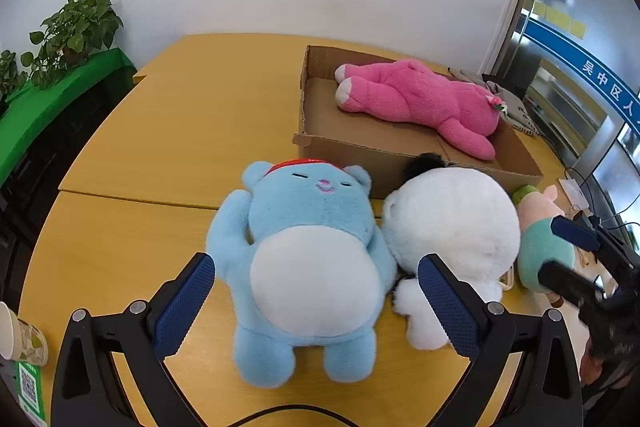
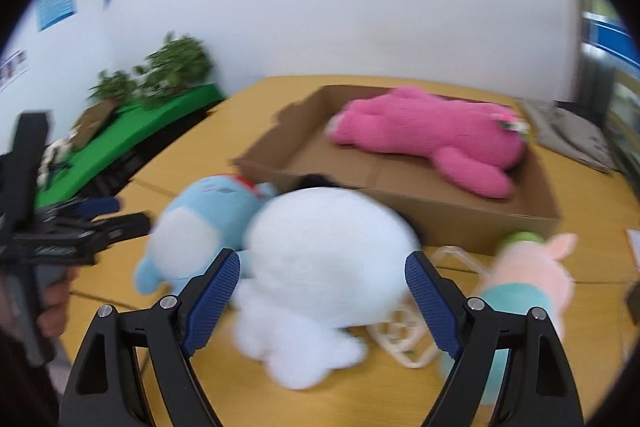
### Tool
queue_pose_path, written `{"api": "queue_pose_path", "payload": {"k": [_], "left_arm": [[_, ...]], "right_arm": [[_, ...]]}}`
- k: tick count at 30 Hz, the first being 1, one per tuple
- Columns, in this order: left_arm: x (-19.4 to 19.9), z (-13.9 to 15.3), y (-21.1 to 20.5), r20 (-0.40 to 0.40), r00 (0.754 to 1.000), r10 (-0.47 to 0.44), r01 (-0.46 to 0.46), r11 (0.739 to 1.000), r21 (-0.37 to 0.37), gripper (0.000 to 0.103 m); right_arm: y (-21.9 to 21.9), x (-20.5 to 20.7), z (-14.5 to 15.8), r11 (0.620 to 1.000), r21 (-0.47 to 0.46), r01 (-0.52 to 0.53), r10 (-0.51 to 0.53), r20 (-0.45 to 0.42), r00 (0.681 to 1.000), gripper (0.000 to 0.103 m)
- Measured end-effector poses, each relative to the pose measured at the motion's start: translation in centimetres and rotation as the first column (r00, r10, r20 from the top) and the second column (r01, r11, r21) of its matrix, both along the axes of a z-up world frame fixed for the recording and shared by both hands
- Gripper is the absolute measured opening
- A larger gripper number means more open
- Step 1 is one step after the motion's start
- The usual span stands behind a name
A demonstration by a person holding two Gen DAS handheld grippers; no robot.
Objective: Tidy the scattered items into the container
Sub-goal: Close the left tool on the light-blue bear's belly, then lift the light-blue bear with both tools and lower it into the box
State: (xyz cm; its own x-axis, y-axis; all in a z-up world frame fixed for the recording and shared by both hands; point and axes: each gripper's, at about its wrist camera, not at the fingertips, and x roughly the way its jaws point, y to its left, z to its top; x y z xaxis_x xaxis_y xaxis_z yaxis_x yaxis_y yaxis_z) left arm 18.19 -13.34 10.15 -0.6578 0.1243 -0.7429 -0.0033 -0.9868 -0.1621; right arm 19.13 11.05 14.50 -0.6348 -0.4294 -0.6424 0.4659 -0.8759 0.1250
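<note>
A blue plush bear lies on its back on the yellow table, between the open fingers of my left gripper. A white plush lies right beside it; my right gripper is open around it. A pink-and-teal plush lies further right, also in the right wrist view. A shallow cardboard box behind them holds a pink plush. The right wrist view is blurred; it shows the box, pink plush and blue bear.
A paper cup stands at the table's left front edge. A green shelf with plants is at the left. A grey cloth lies behind the box. A white plastic frame lies under the white plush.
</note>
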Motion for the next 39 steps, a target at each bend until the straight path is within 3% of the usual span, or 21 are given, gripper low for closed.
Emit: {"api": "queue_pose_path", "payload": {"k": [6,9,12,14,15,17,18,21,25,30,35,39], "left_arm": [[-4.2,-4.8,-2.8,0.14,0.988,-0.064,0.059,0.997,0.039,0.103],[-5.2,-6.6,-3.9,0.169,0.977,-0.129,0.102,0.982,0.159,0.103],[-5.2,-7.2,-4.2,0.184,0.971,-0.154,0.119,0.974,0.19,0.103],[-5.2,-7.6,-4.1,0.199,0.964,-0.177,0.136,0.969,0.205,0.098],[-5.0,-7.6,-4.2,0.196,0.964,-0.179,0.135,0.967,0.218,0.096],[-4.6,-7.6,-4.5,0.191,0.964,-0.183,0.134,0.96,0.245,0.088],[-4.3,-7.6,-4.5,0.187,0.965,-0.185,0.134,0.958,0.256,0.087],[-3.3,-6.8,-4.1,0.158,0.969,-0.188,0.146,0.959,0.243,0.079],[-2.0,-5.1,-3.1,0.114,0.974,-0.196,0.166,0.959,0.23,0.048],[-1.5,-3.4,-2.8,0.084,0.978,-0.19,0.167,0.959,0.23,0.049],[-2.3,-5.3,-2.7,0.135,0.969,-0.208,0.17,0.954,0.245,0.05],[-1.6,-4.5,-2.0,0.104,0.972,-0.212,0.183,0.955,0.235,0.045]], "right_arm": [[-8.4,-0.4,-4.7,0.985,-0.017,-0.17,0.17,0.144,0.975,0.085],[-10.8,-1.5,-7.3,0.986,0.008,-0.169,0.164,0.203,0.965,0.085],[-12.5,-2.7,-9.7,0.986,0.043,-0.159,0.144,0.243,0.959,0.085],[-13.5,-2.6,-10.5,0.982,0.101,-0.157,0.133,0.211,0.968,0.082],[-13.8,-2.5,-10.7,0.98,0.115,-0.16,0.134,0.204,0.97,0.08],[-13.9,-2.3,-10.7,0.979,0.1,-0.178,0.154,0.21,0.966,0.062],[-13.9,-2.1,-10.6,0.979,0.096,-0.182,0.159,0.209,0.965,0.059],[-13.5,-1.3,-10.2,0.978,0.097,-0.183,0.163,0.189,0.968,0.045],[-13.0,-0.2,-9.2,0.981,0.084,-0.175,0.162,0.146,0.976,0.036],[-12.1,0.4,-7.4,0.981,0.052,-0.186,0.181,0.094,0.979,0.035],[-11.4,-0.4,-8.5,0.981,0.053,-0.185,0.176,0.138,0.975,0.035],[-11.0,0.3,-8.1,0.98,0.054,-0.189,0.183,0.109,0.977,0.032]]}}
